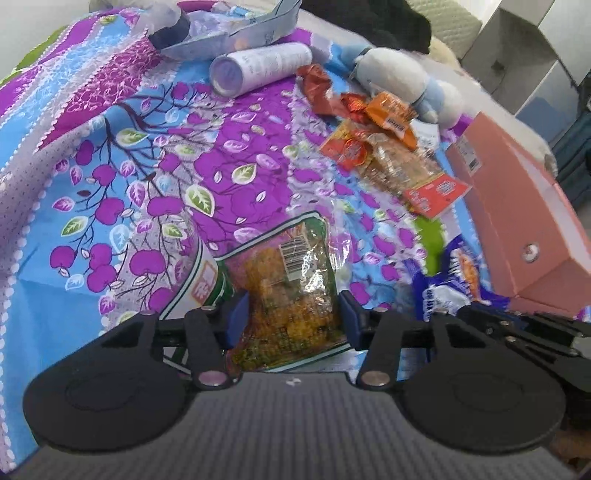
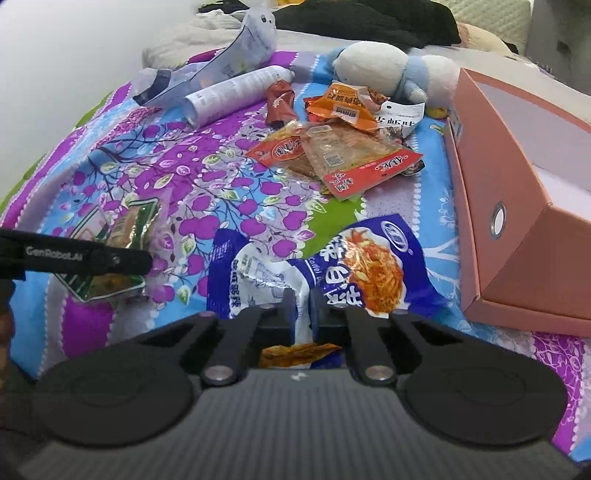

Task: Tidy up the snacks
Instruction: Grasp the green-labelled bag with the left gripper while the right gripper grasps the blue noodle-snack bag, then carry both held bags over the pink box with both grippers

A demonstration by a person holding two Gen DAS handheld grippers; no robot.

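My left gripper (image 1: 291,314) has its jaws on both sides of a green-edged clear snack bag (image 1: 291,291) with yellow contents, gripping it on the bedspread; it also shows in the right wrist view (image 2: 122,254). My right gripper (image 2: 303,306) is shut on a blue and white snack bag (image 2: 332,266), also seen in the left wrist view (image 1: 450,280). A pile of orange and red snack packets (image 2: 332,147) lies farther back, also visible in the left wrist view (image 1: 388,147). A pink box (image 2: 517,192) stands open at the right, also in the left wrist view (image 1: 517,206).
A purple and blue floral bedspread (image 1: 110,166) covers the bed. A white cylinder (image 1: 258,66), a grey-blue pouch (image 2: 229,62) and a white and blue plush toy (image 2: 391,70) lie at the back. Dark clothes (image 2: 369,18) are behind them.
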